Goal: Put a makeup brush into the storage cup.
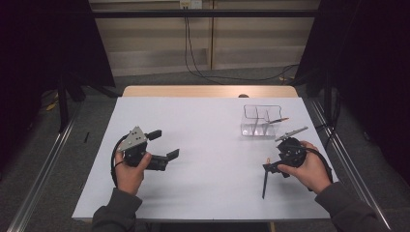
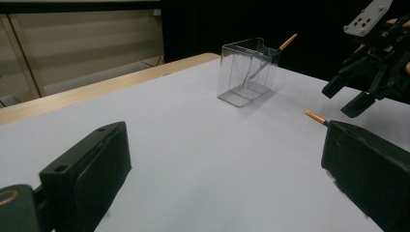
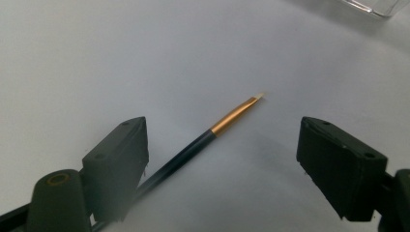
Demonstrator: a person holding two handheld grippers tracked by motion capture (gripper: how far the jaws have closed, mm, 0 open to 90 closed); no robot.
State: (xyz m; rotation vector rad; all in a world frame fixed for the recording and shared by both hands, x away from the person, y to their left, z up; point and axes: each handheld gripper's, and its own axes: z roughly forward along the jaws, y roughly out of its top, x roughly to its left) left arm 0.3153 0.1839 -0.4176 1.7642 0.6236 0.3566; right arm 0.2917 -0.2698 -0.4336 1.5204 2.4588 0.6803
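White table [image 1: 203, 145] against a dark backdrop. Right gripper [image 3: 222, 159]: fingers [image 3: 118, 154] spread wide, released, gripping nothing. Brush [image 3: 212, 128] flat on table between fingers, close beside left one; long axis diagonal, tip pointing away. Dark handle, gold ferrule, pale tip. Left gripper [image 1: 162, 145]: fingers released, empty.

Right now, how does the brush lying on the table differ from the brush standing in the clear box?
The brush on the table lies flat on the white surface, between the open fingers of the right gripper; the brush in the clear box leans tilted, its end poking above the rim of the clear box. The first rests on the table, the second is contained. Both have a copper-coloured ferrule.
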